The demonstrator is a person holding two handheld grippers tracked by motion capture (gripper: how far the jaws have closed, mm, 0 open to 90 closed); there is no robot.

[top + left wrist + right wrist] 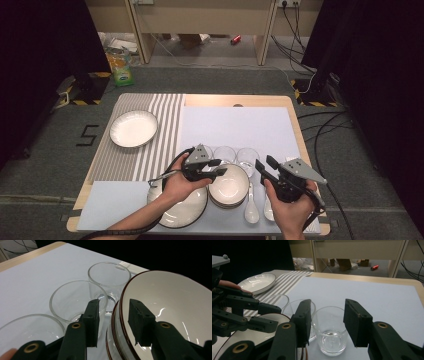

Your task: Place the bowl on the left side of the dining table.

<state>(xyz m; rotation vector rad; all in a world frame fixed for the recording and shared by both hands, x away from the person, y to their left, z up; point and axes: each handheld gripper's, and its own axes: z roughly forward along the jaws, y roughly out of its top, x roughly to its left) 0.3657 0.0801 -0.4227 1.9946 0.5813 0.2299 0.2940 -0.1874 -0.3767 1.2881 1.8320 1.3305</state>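
Glazed ceramic bowl (pixel 170 305), top of nested stack, sits lower centre of high view, between large plate (pixel 176 210) and 2 spoons (pixel 251 207). Left gripper (pixel 113 322) straddles bowl's dark rim, one jaw inside, one outside; jaws parted, not seen pressing. Judgement: bowl stiff, slick, chip-prone, moderately heavy; best held at rim, firm pinch, lifted straight off stack. Right gripper (pixel 327 325) gapes, nothing held, aimed at nearest clear glass (pixel 330 332), lower centre of its view. 3 glasses stand just behind bowls.
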